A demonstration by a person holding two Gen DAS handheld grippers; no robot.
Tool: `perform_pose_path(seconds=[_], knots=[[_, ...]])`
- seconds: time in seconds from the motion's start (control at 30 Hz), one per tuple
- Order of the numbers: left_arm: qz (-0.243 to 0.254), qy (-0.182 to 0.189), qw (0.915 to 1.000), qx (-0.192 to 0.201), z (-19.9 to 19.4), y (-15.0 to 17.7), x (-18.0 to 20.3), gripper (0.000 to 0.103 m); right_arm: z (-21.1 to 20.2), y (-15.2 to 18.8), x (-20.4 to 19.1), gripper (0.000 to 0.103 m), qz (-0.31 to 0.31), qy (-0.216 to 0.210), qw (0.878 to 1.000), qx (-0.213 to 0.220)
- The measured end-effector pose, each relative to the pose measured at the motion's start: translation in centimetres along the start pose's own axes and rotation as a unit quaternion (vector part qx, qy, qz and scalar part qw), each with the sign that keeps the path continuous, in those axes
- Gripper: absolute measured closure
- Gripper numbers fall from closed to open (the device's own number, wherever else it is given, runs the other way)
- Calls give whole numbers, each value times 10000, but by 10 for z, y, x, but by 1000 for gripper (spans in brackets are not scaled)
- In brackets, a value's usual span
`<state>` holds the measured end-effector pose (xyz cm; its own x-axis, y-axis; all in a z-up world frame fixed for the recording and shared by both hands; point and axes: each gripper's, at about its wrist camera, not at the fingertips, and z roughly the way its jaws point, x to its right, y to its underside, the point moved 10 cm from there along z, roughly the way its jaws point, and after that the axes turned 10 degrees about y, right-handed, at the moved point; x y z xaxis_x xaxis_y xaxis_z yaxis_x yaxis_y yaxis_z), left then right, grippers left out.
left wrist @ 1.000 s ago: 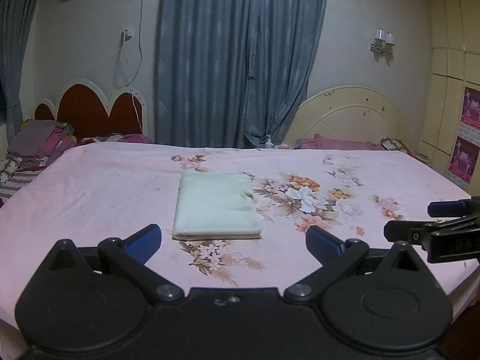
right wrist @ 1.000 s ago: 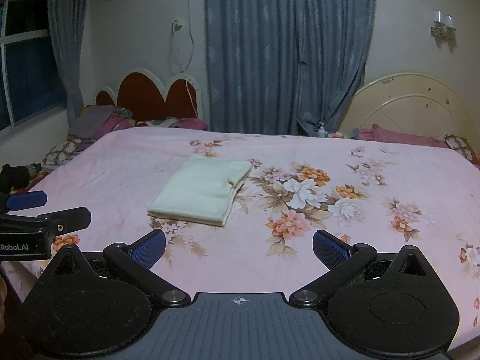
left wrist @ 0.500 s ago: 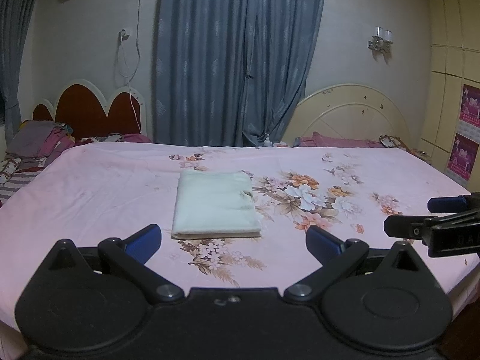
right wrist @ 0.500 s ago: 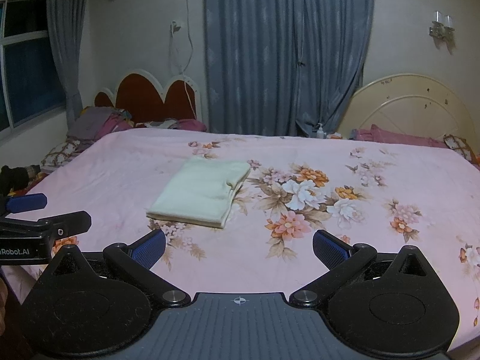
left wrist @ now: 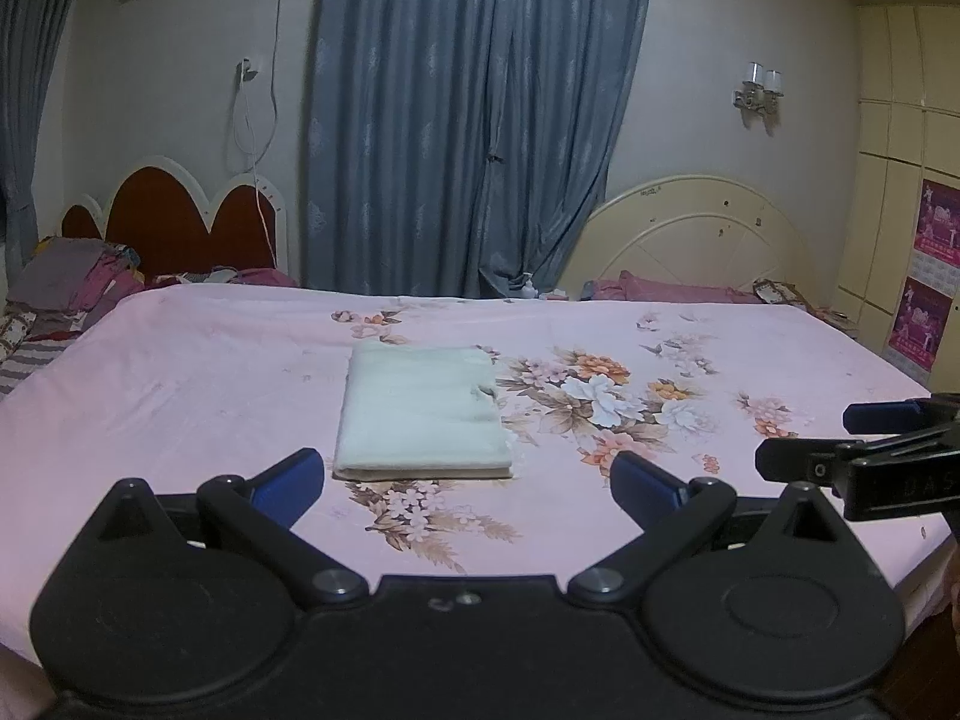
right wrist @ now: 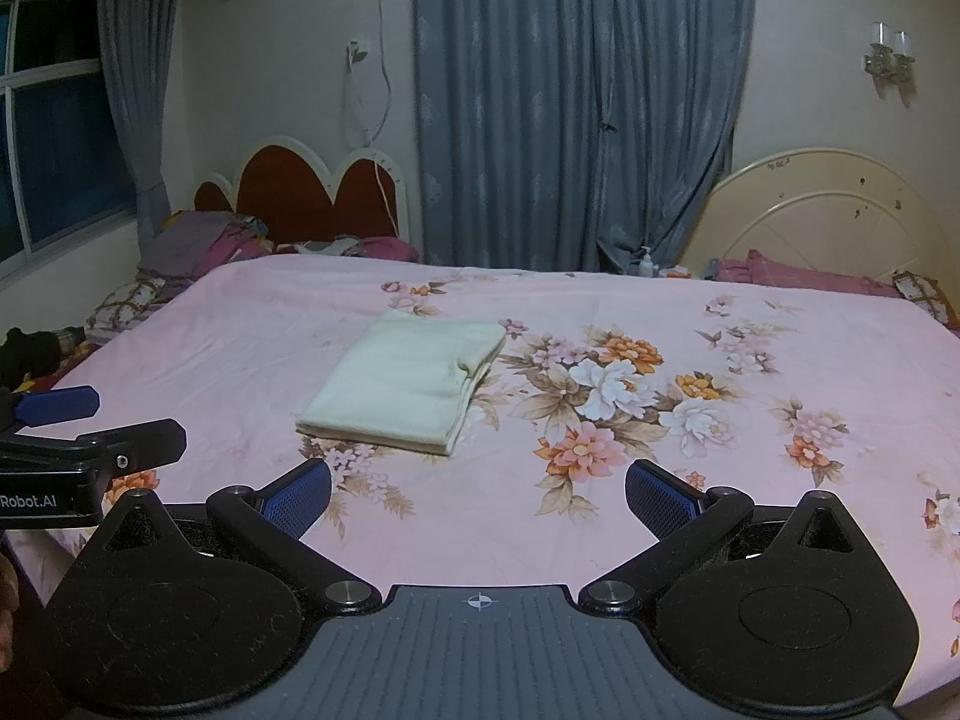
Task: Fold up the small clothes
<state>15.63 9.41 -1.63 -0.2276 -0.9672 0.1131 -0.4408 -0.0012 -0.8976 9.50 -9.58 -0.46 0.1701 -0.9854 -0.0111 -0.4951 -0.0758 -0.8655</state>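
1 folded cloth [left wrist: 420, 411] on bed [left wrist: 180, 372]; my 2 grippers' jaws released, empty. Risk: careless grab undoes fold.

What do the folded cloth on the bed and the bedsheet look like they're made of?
Folded cloth: soft pale fabric, possibly knit cotton, matte, with layered edges showing at the fold. Bedsheet: thin woven fabric, probably cotton or a blend, pink with a printed floral pattern and fine creases.
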Motion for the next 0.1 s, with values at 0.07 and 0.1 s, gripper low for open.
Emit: perform_pose_path(seconds=[0.07, 0.1], knots=[[5, 13, 10000, -9, 1, 0, 1, 2, 0, 0, 0, 0, 3, 4, 10000, -9], [13, 27, 10000, -28, 1, 0, 2, 1, 0, 0, 0, 0, 4, -1, 10000, -3]])
